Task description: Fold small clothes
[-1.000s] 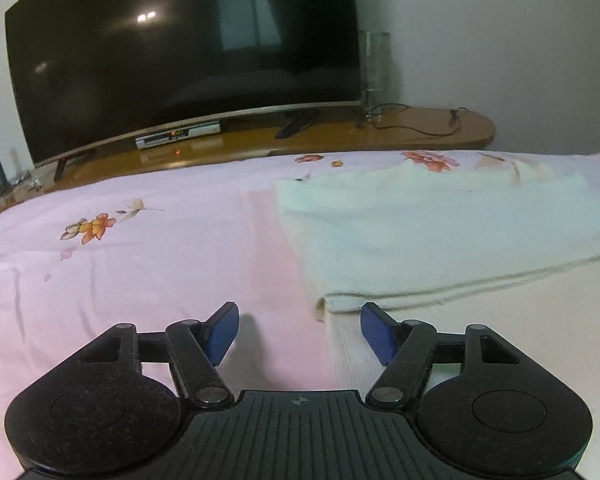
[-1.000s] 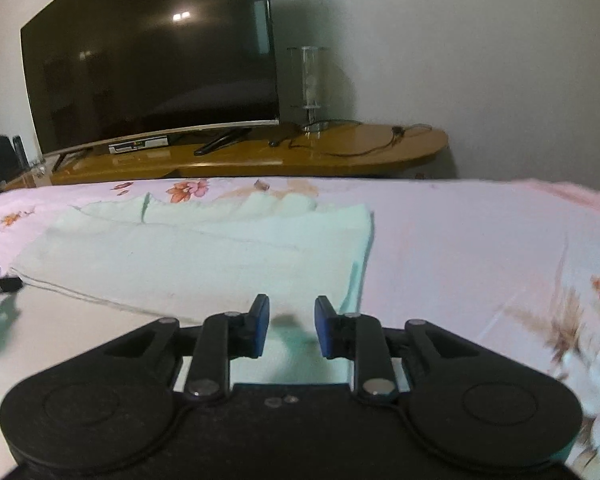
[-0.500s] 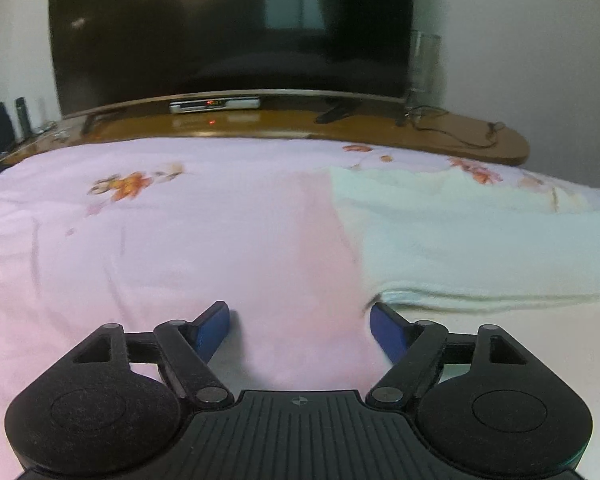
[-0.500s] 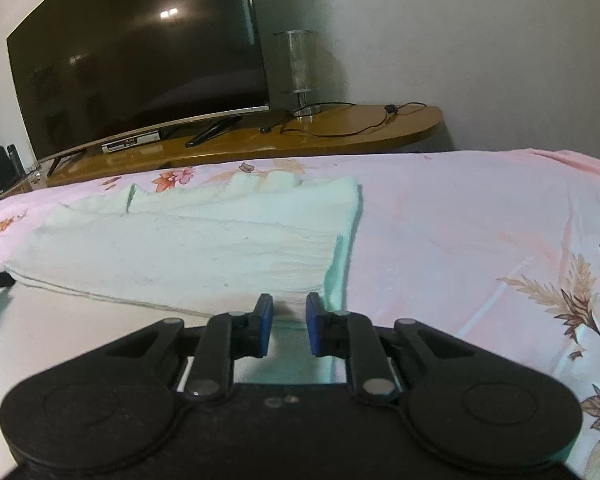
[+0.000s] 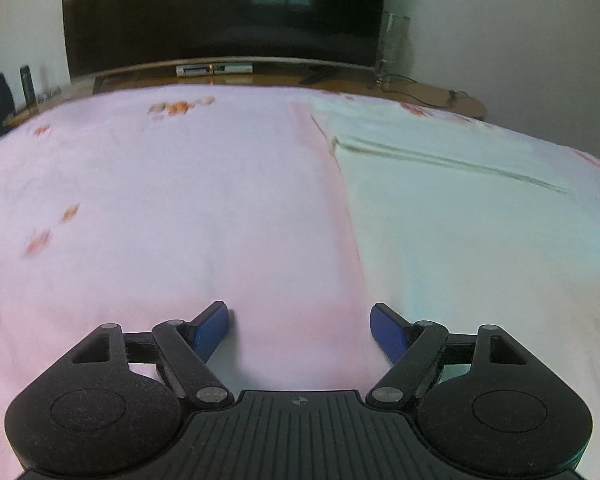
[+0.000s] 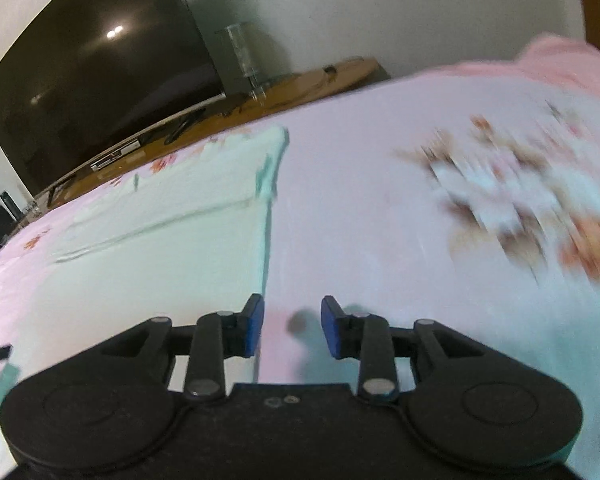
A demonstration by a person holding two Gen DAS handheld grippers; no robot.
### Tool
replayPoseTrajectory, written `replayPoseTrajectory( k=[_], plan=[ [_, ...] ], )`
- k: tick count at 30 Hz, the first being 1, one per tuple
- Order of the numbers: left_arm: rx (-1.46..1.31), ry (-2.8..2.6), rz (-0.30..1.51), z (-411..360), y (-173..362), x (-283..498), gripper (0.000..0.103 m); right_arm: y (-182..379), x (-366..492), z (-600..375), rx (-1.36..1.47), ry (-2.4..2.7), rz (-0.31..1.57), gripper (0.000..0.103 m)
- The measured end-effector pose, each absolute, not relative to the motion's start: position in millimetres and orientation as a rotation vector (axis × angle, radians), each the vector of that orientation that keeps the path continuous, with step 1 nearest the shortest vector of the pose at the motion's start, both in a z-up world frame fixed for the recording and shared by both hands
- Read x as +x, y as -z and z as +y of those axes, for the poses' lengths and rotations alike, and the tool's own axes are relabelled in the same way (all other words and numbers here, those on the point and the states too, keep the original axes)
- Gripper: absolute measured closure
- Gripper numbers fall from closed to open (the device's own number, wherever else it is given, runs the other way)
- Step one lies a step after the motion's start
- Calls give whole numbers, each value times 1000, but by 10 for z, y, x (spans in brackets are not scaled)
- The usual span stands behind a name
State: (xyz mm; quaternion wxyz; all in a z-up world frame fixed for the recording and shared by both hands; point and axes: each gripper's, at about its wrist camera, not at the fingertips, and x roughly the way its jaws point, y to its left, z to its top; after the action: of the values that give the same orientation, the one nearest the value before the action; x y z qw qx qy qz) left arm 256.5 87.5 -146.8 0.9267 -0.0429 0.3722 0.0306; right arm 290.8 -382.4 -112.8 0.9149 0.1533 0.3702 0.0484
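A pale mint-white garment [image 5: 480,220] lies flat on the pink floral bedsheet [image 5: 160,200], its far part doubled over along a seam-like edge. My left gripper [image 5: 300,330] stands open over bare sheet, just left of the garment's left edge, with nothing between the blue pads. In the right wrist view the garment [image 6: 160,248] fills the left half. My right gripper [image 6: 292,330] hovers at its right edge, jaws opening, only sheet between them. The left fingertip [image 6: 254,326] sits over that edge. The picture is blurred by motion.
Beyond the bed stand a dark curved TV [image 5: 220,12], a wooden stand [image 6: 300,84] with a set-top box [image 5: 214,69], a clear glass column [image 6: 242,56] and cables. A pink bundle [image 6: 560,64] lies at the far right of the bed.
Both grippers have drawn back from the garment's folded edge, so more of its near layer shows. The right gripper rolled and its jaws widened. The left jaws widened a little.
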Motion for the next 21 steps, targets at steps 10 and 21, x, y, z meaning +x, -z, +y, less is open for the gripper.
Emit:
replayPoseTrajectory(
  k=[10,21],
  plan=[
    [-89,-46,795,682,1374,1601,16,1028,1685,-3794,384,-104,792,58],
    [-99,23,782,606,1245,1125,16,1167,1141,-3702,478,-110,820,57]
  ],
)
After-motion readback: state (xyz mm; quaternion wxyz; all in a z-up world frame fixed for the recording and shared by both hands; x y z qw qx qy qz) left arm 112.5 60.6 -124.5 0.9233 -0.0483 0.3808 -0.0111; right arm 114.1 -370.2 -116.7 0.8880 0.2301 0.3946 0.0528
